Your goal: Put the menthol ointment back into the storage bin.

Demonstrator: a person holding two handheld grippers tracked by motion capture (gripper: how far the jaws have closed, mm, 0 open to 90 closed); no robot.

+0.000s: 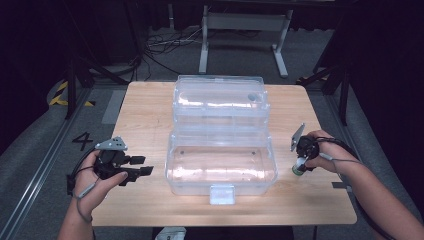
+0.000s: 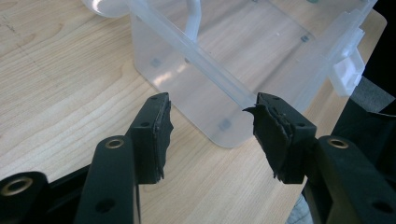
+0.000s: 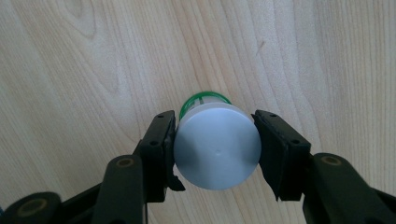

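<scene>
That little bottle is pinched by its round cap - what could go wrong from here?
The right hand-held gripper clamps the smooth white cap of the small bottle, so it might slip or twist when lifted. On the way over, it could knock the wall of the open clear box.

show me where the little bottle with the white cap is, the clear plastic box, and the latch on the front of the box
bottle point(image 3: 217, 147), right gripper view, on the flat top of its white cap.
clear plastic box point(image 1: 172, 165), high view, on its left wall.
latch point(image 1: 222, 194), high view, on the middle of the white clip.
</scene>
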